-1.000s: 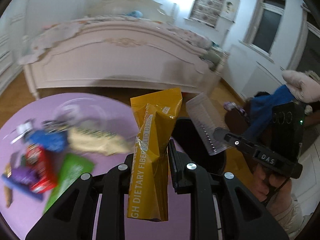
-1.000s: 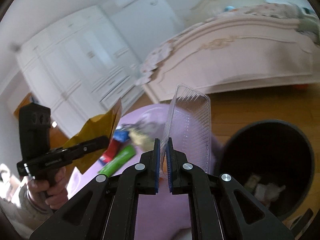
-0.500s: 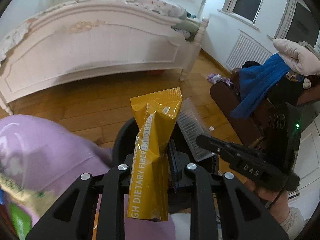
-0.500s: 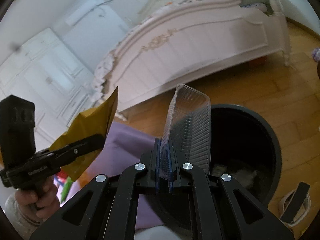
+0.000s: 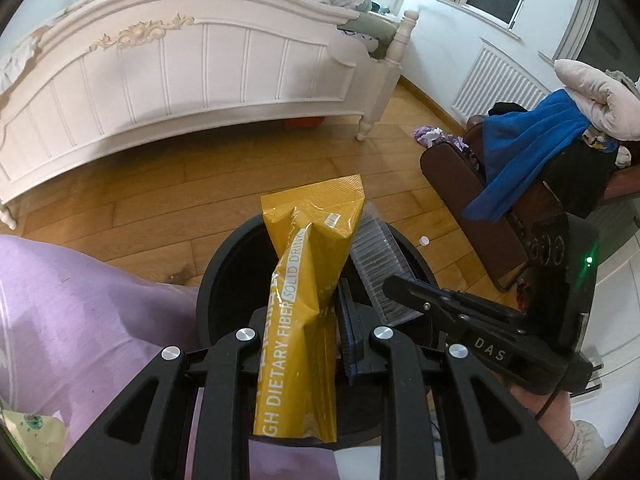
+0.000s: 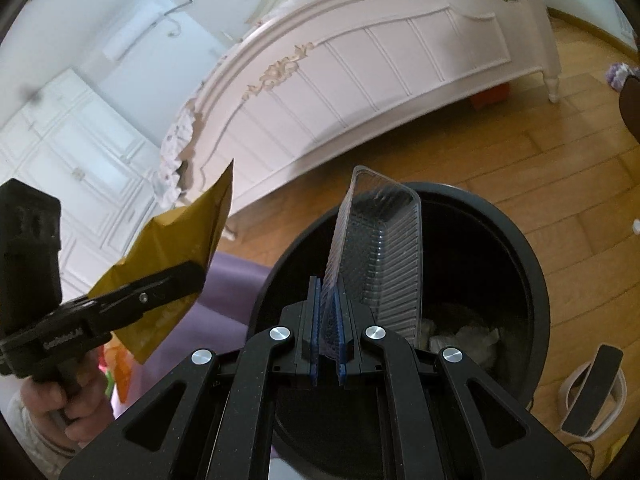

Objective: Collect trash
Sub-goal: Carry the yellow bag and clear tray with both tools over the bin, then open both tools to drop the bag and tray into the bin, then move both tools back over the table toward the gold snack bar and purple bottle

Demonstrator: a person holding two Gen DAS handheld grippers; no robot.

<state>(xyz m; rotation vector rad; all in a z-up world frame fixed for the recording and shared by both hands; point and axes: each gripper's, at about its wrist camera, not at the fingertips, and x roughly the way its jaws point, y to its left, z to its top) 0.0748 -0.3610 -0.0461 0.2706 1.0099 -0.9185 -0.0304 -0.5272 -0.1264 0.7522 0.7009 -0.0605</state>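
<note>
Bin [image 5: 224, 272] mostly hidden behind yellow pouch [image 5: 308, 280], bin's near rim [image 6: 536, 344] cut off below, crumpled scraps [image 6: 464, 336] inside unidentifiable

Your left gripper [image 5: 307, 332] is matte black with round silver screws and blue pads [image 5: 347, 334]. Your right gripper [image 6: 327, 330] matches it, its side lettered "DAS" in white beside a green light. Your hands show bare skin at pale cuffs.

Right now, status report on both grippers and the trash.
Left gripper shut on yellow packet. Right gripper shut on clear tray. Both above black bin. Nothing blocking.
</note>
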